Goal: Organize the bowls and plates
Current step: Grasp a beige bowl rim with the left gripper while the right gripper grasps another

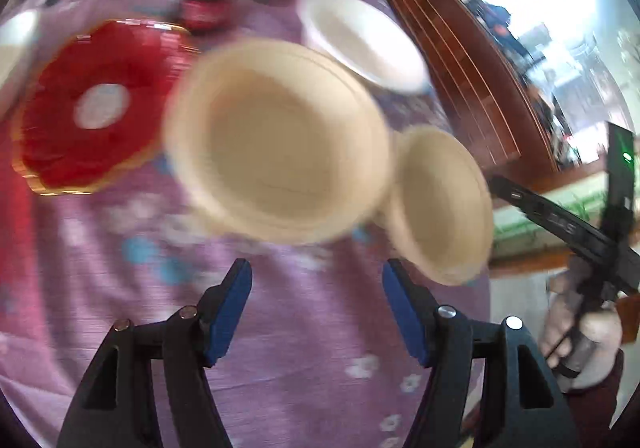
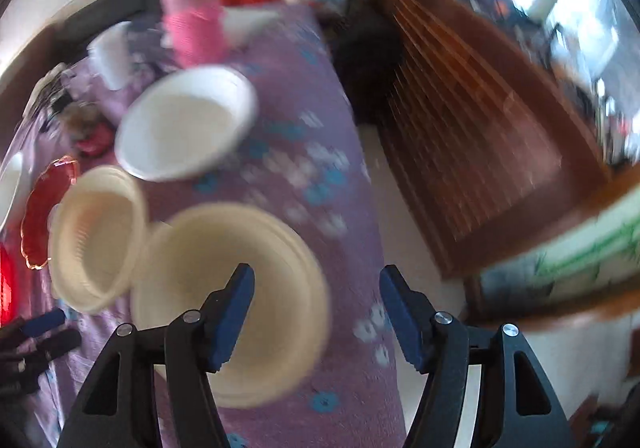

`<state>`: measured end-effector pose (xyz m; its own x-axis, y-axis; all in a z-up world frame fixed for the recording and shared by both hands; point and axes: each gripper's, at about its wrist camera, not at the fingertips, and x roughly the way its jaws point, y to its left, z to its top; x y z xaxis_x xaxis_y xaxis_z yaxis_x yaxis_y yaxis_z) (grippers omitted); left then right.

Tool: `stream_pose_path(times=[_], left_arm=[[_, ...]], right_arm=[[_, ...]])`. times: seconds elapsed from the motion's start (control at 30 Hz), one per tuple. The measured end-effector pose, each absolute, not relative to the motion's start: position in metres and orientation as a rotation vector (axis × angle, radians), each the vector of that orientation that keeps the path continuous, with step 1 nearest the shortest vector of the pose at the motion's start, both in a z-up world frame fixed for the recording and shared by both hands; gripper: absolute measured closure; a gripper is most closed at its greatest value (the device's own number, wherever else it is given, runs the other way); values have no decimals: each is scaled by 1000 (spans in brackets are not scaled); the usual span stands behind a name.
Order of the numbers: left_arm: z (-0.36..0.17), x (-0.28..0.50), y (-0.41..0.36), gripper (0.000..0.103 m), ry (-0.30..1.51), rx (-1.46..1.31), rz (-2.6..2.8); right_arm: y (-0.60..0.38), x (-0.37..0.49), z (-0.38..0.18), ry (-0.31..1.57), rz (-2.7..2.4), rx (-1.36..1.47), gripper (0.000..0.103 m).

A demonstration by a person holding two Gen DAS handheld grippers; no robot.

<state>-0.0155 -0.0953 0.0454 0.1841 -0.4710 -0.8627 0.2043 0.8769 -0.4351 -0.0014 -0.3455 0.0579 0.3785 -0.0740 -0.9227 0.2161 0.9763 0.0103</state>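
Bowls and plates lie spread on the purple-clothed bench [image 1: 120, 288] ahead of both sets of jaws, and are counted as two cream bowls, the larger [image 1: 276, 140] and the smaller [image 1: 440, 204], one white bowl [image 1: 364, 40] beyond them and one red plate [image 1: 92, 108] to the left (a further white rim at the far left edge cannot be identified). Both the left gripper [image 1: 316, 308] and the right gripper [image 2: 316, 312] are held wide open with nothing gripped. A light bowl could be knocked sideways or off the near bench edge if the right jaws, hanging over the larger cream bowl, were brought down on its rim off-centre.

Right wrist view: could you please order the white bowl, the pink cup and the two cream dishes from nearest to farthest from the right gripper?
1. Large cream dish: right under the open right gripper, partly behind its left finger.
2. Small cream dish: to the left, beside the first.
3. White bowl: farther up the purple tablecloth, left of centre.
4. Pink cup: at the far end.
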Motion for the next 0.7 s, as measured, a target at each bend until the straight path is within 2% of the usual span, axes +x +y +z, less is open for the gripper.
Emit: stream_pose_path(times=[0.13, 0.17, 0.2, 0.27, 0.4, 0.7], left_arm=[[37, -17, -120, 36, 1320, -249, -501], [36, -18, -125, 36, 1325, -251, -499], [34, -17, -127, 36, 1331, -251, -493], [31, -16, -130, 36, 1330, -256, -480], [30, -12, -137, 36, 1325, -253, -457], [21, -16, -147, 35, 1347, -211, -445]], right_arm=[[-351, 3, 39, 1176, -117, 258, 35], [-350, 1, 36, 1182, -106, 265, 45], [-349, 2, 31, 1197, -100, 267, 73], [-348, 1, 21, 1239, -108, 278, 89], [-354, -19, 20, 1247, -61, 379, 92], [-348, -46, 20, 1278, -25, 403, 92]])
